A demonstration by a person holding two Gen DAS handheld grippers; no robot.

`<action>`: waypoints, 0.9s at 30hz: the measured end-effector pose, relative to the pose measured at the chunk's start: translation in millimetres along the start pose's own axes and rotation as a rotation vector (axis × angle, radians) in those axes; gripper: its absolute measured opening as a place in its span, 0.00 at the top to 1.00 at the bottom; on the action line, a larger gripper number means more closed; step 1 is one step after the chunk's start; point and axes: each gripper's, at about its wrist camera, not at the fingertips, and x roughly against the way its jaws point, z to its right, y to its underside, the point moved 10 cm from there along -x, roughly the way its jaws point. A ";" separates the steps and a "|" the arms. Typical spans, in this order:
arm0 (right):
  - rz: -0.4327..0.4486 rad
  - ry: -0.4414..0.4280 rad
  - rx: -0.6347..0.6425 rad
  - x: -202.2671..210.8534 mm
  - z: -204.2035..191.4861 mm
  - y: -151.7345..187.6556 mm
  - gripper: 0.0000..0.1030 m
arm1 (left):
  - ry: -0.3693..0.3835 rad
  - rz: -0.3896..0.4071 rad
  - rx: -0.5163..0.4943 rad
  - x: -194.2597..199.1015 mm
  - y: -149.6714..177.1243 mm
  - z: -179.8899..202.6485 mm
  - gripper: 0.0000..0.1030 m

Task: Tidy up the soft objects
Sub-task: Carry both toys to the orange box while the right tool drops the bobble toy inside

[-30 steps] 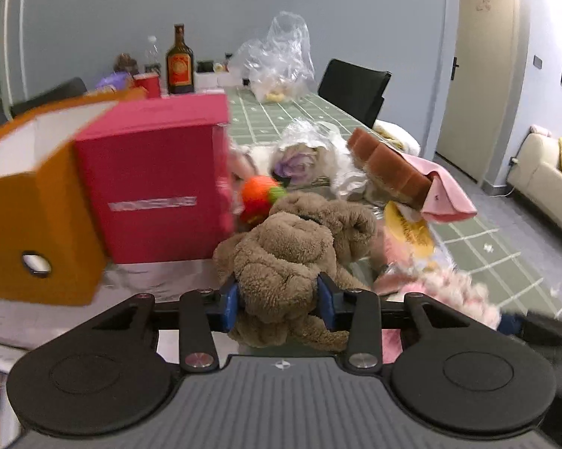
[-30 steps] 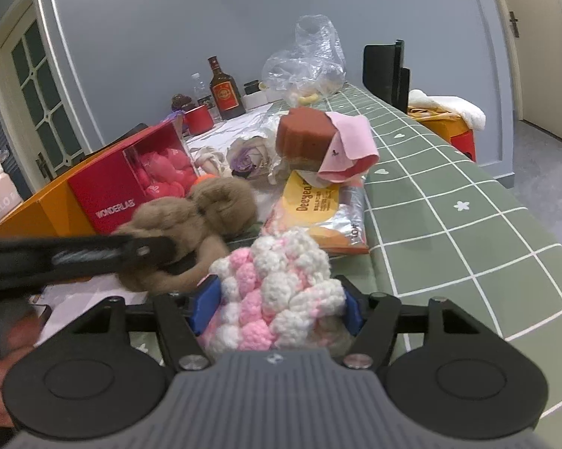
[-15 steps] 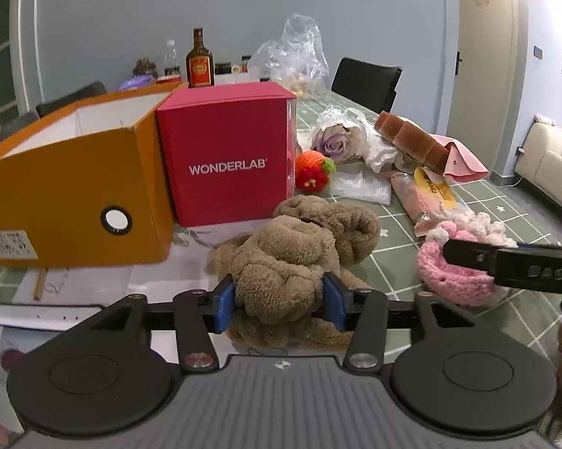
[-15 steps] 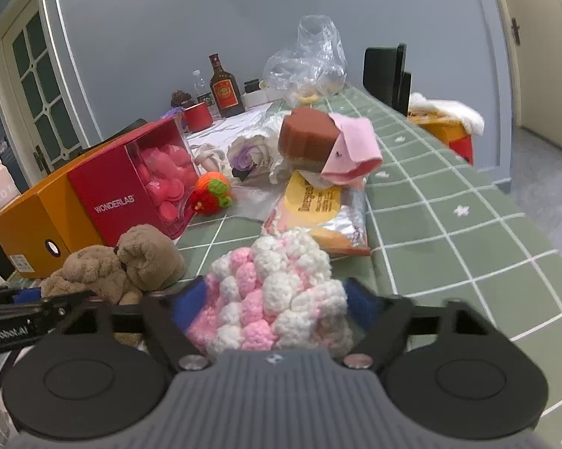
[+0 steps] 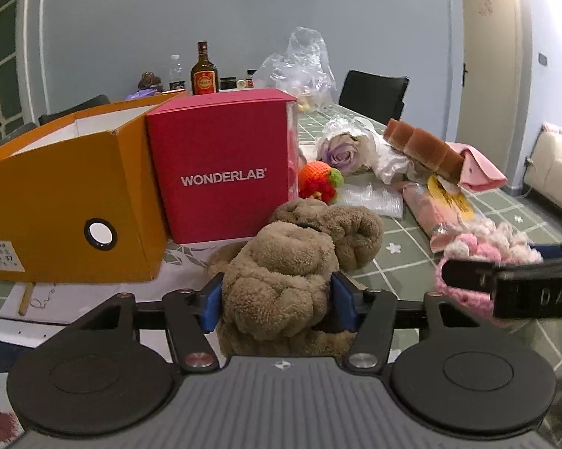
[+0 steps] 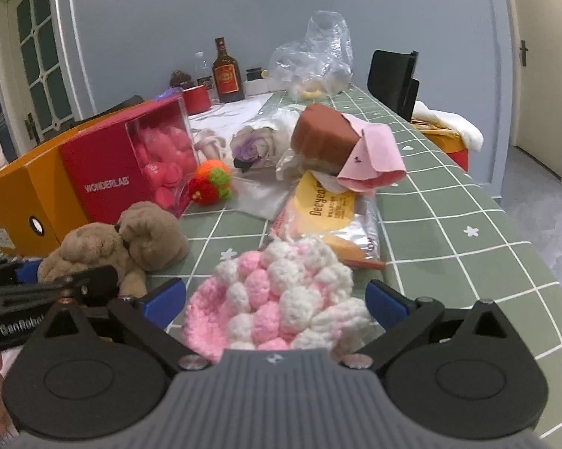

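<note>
The left tool (image 5: 277,301) has just been opening, with the brown plush toy (image 5: 281,262) between its jaws. Both blue pads are met by the fur; whether the toy is squeezed cannot be told. The toy's underside is hidden behind the tool body, and no face or limb can be made out: only lumpy, rounded folds of shaggy tan pile are seen. It lies on the worktop (image 6: 449,224) just in front of the red box (image 5: 221,172).

The right tool (image 6: 275,293) has likewise just been opening, and its jaws are spread wide, both pads clear of the pink-and-white crochet piece (image 6: 281,284) lying between them. The piece is built of puffy yarn bobbles; its near edge is cut off by the tool body, so its full shape is unclear. It is placed well to the right of the red box and in front of it.

The red box is matt card with white lettering. Through its clear side panel, glossy pink rounded shapes are seen. An orange cardboard box (image 5: 63,194) with a round finger hole is set against the red box's left side, its far end cropped.

Right of the red box, a knitted orange-and-green ball (image 5: 318,181) is found, then a purple fabric rose (image 5: 339,153) in crinkled white wrap, and a brown segmented block (image 5: 419,146) with a pink flap. A shiny foil packet (image 6: 329,217) is partly covered by that block. The worktop is covered with green checked cloth.
</note>
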 end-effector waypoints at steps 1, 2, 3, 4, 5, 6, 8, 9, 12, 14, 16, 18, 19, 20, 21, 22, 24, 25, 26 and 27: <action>0.008 -0.002 -0.003 1.5 0.3 -0.2 0.23 | -0.001 0.002 -0.008 0.7 0.3 0.4 0.37; 0.011 0.006 -0.008 2.0 1.0 0.0 0.40 | -0.001 0.001 -0.012 0.8 0.5 0.6 0.37; 0.004 0.014 -0.016 1.1 3.0 2.0 0.42 | 0.001 0.002 -0.011 0.9 0.5 0.6 0.37; -0.001 0.009 -0.023 0.8 3.2 3.7 0.42 | 0.002 0.002 -0.010 0.9 0.6 0.6 0.37; 0.009 0.004 -0.028 2.8 3.3 3.5 0.44 | 0.002 0.002 -0.009 1.0 0.6 0.5 0.38; 0.014 0.003 -0.029 4.0 3.5 3.5 0.44 | 0.001 0.003 -0.009 1.5 0.7 0.4 0.39; 0.014 0.002 -0.029 4.2 3.2 3.7 0.45 | -0.002 0.007 -0.015 3.0 0.7 0.6 0.41; 0.014 0.002 -0.027 3.8 2.9 3.4 0.45 | -0.004 0.010 -0.018 3.8 0.6 1.1 0.41; 0.016 -0.005 -0.031 3.8 2.7 3.3 0.45 | -0.010 0.021 -0.014 6.7 0.0 2.0 0.43; 0.022 -0.012 -0.040 5.2 3.7 3.3 0.45 | -0.007 0.034 -0.010 9.8 -0.7 2.1 0.45; 0.023 -0.016 -0.048 5.4 4.5 3.3 0.45 | 0.009 0.046 0.008 13.9 -1.4 2.3 0.46; 0.031 -0.020 -0.051 7.2 5.2 2.8 0.45 | 0.042 0.059 0.028 20.4 -2.7 2.3 0.48; 0.040 -0.022 -0.049 8.6 4.7 2.3 0.46 | 0.058 0.066 0.036 24.0 -4.1 2.9 0.48; 0.053 -0.027 -0.044 11.0 3.5 1.6 0.47 | 0.074 0.076 0.040 28.7 -5.6 3.1 0.48; 0.064 -0.035 -0.036 13.0 1.6 1.3 0.48 | 0.081 0.086 0.040 32.9 -6.9 2.9 0.48; 0.072 -0.046 -0.028 14.9 -0.8 1.4 0.48 | 0.082 0.097 0.039 37.5 -8.3 2.6 0.48; 0.084 -0.057 -0.013 17.5 -5.7 1.6 0.48 | 0.075 0.123 0.035 46.7 -11.7 1.4 0.48; 0.093 -0.050 -0.002 19.2 -8.1 1.5 0.49 | 0.073 0.133 0.035 51.3 -13.6 0.2 0.48; 0.100 -0.044 0.008 20.9 -10.6 1.9 0.49 | 0.072 0.142 0.037 56.0 -15.3 -1.0 0.48; 0.104 -0.044 0.018 23.2 -14.6 2.9 0.49 | 0.073 0.152 0.041 61.1 -17.1 -2.1 0.48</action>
